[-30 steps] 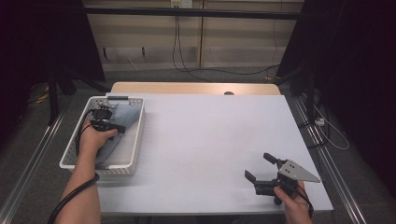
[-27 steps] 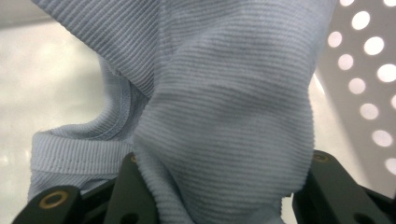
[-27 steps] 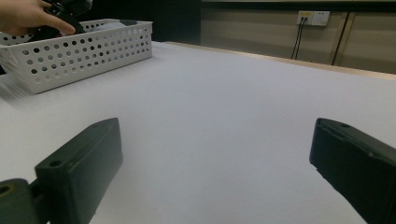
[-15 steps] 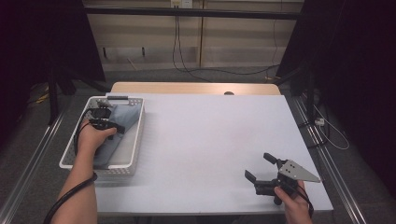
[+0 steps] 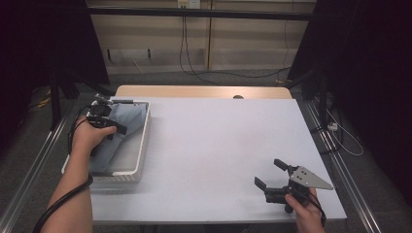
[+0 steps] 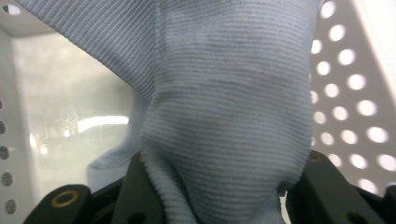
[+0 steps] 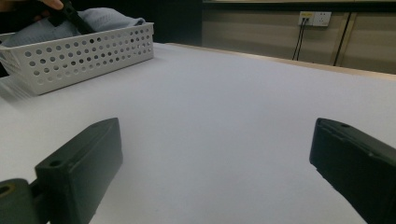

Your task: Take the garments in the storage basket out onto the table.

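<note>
Blue cloth [image 6: 224,116] pinched in left claw [image 6: 219,196], over basket [image 5: 141,145]

The wide middle and far right of the white table [image 5: 218,141] are left open for passage. The left edge is taken up by the perforated basket [image 5: 141,160], whose inside is crowded by the blue cloth [image 5: 121,136] bunched there.
</note>
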